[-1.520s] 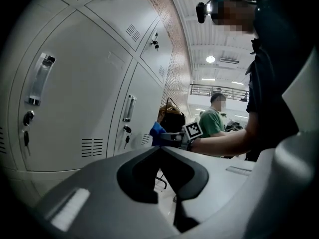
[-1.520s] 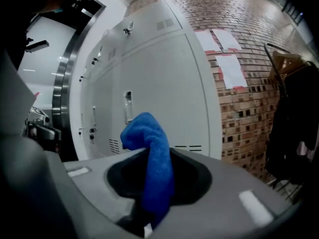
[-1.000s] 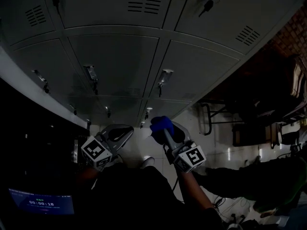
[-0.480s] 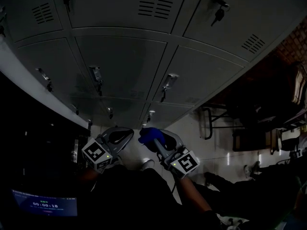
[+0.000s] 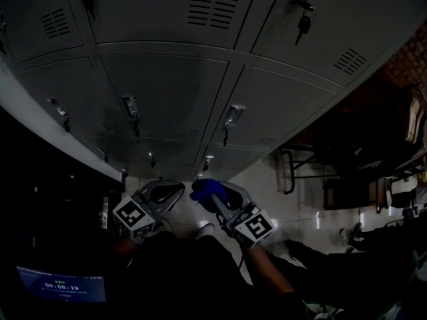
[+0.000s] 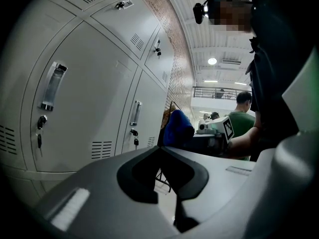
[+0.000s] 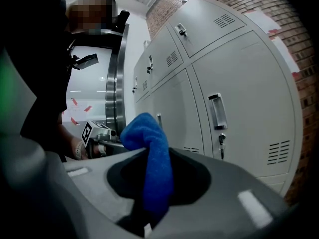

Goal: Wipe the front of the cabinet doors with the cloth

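Observation:
A bank of grey metal locker cabinet doors (image 5: 167, 92) with handles, keys and vents fills the upper head view. A blue cloth (image 5: 208, 191) is bunched in my right gripper (image 5: 212, 192), whose jaws are shut on it; in the right gripper view the blue cloth (image 7: 152, 168) stands up between the jaws, beside the grey doors (image 7: 234, 113). My left gripper (image 5: 165, 189) is held low to the left with its jaws shut and nothing in them. From the left gripper view the blue cloth (image 6: 177, 128) shows ahead, short of the doors (image 6: 84, 108). Neither gripper touches a door.
A dark edge and a small screen (image 5: 60, 287) lie at the left. Chairs and table legs (image 5: 300, 165) stand on the pale floor at the right. People (image 6: 244, 118) are in the background. A brick wall (image 7: 279, 14) rises beside the lockers.
My right gripper with the cloth has shifted left and slightly down, closer to the left gripper. The head view has tipped a little, showing more of the upper doors.

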